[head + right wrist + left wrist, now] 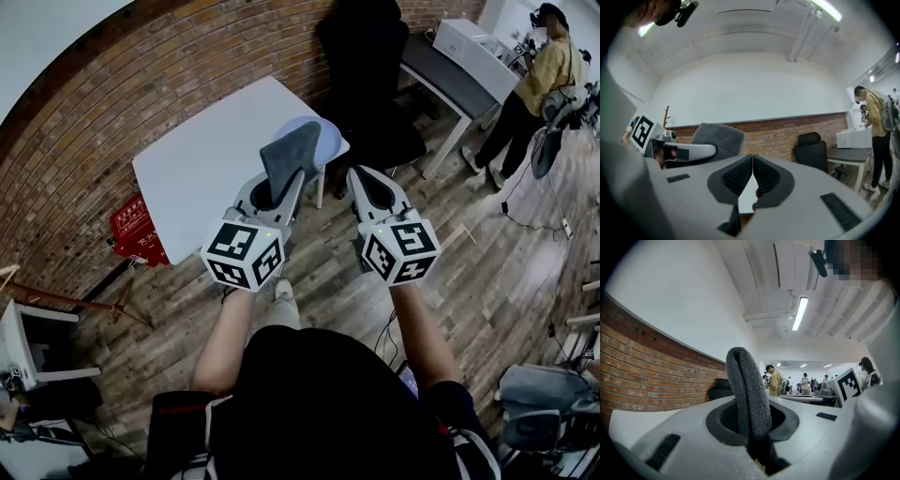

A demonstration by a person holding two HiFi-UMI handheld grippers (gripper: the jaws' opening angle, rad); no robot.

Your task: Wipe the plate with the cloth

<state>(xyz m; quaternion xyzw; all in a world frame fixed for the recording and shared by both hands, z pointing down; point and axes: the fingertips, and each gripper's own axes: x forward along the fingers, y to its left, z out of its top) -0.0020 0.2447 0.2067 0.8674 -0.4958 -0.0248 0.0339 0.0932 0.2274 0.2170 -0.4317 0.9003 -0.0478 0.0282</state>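
Well, the left tongs (278,195) are pinched tight on the grey cloth (289,155), which stands up. The right tongs (366,183) are closed on nothing. The plate (328,141) sits at 12 o'clock, by the counter (206,178) corner (very near the edge), so a hard wipe might push it off. No words to read, only square markers (246,255).

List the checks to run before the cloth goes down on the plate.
1. Cloth gripped: ok. The left tool is shut on the cloth, which stands past its tips.
2. Right tool free: ok. Jaws together, nothing between them.
3. Plate on the table: ok, at the table's edge.
4. Plate fully in sight: not ok. The cloth covers part of it in the head view.
5. Cloth on plate: not ok. The left gripper view shows no plate.
6. Dirt on plate: cannot tell.
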